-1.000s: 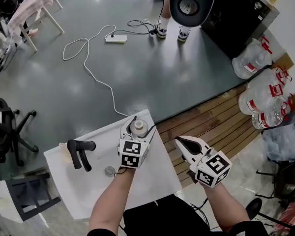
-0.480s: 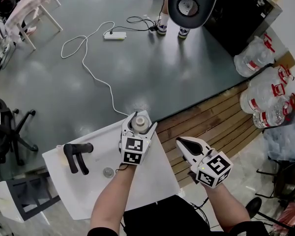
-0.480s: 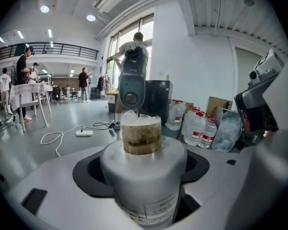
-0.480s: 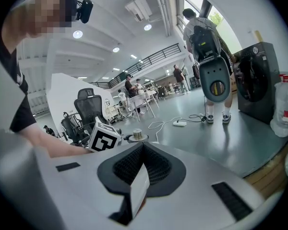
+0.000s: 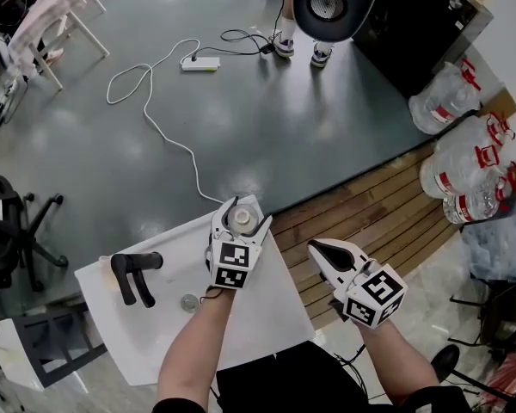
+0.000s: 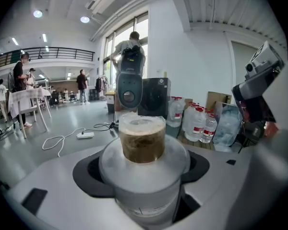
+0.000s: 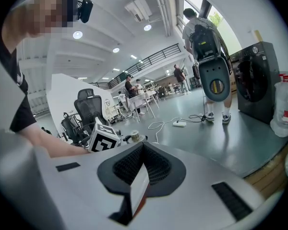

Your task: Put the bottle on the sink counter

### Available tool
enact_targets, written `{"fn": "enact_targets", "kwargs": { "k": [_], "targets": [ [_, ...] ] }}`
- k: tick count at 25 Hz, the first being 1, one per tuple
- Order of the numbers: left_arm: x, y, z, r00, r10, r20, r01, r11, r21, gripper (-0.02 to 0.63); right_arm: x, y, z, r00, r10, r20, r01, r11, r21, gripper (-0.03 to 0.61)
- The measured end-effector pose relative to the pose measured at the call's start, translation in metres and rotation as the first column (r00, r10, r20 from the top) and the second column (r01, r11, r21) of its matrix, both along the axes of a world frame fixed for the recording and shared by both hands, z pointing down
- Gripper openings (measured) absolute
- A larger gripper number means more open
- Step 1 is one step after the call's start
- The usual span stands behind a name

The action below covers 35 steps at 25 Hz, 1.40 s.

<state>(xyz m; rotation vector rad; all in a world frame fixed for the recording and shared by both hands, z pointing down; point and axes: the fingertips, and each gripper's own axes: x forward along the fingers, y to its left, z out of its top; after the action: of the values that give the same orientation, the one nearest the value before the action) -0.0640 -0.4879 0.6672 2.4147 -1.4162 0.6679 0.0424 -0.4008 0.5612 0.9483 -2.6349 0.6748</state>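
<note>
Between the jaws of the left claw (image 5: 240,221) stands the bottle (image 5: 242,217), upright, with its clear cap and brownish neck towards the camera of the left gripper view. The jaws are clamped on its wide frosted body from both sides, so they are open only as far as the bottle is wide.

Compared with a second ago, this claw has carried the bottle a little forward and to the right. It has moved away from the black faucet (image 5: 135,272) and the drain (image 5: 189,300), which now lie behind the claw on its left. In the last half second it has almost not moved. The bottle is now over the far corner of the white desk (image 5: 271,312), just before the edge, beyond which is only the grey floor (image 5: 241,119).

I judge that the carrying is nearly finished and that the setting down and release are what remains. Whether the bottom of the bottle already touches the desk, I cannot tell from these views. So close to the corner, it could tip off when the jaws open.

The right claw (image 5: 325,249) hangs to the right of the left one, off the side of the desk. Its jaws are together and hold nothing.
</note>
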Motion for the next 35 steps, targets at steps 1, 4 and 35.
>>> {"fn": "enact_targets", "kwargs": {
  "k": [1, 4, 35],
  "targets": [
    [0.0003, -0.0001, -0.0002, 1.0, 0.0, 0.003, 0.0, 1.0, -0.002, 0.341, 0.0006, -0.0001, -0.0003, 1.0, 0.0, 0.001, 0.0, 1.0, -0.001, 0.015],
    [0.0014, -0.001, -0.0006, 1.0, 0.001, 0.003, -0.001, 1.0, -0.01, 0.341, 0.0, 0.0008, -0.0009, 1.0, -0.003, 0.005, 0.003, 1.0, -0.001, 0.014],
    [0.0032, 0.0005, 0.0007, 0.997, 0.017, 0.075, -0.015, 1.0, -0.02, 0.341, 0.0059, 0.0052, -0.0018, 1.0, 0.007, 0.007, -0.007, 1.0, -0.007, 0.014]
  ]
}}
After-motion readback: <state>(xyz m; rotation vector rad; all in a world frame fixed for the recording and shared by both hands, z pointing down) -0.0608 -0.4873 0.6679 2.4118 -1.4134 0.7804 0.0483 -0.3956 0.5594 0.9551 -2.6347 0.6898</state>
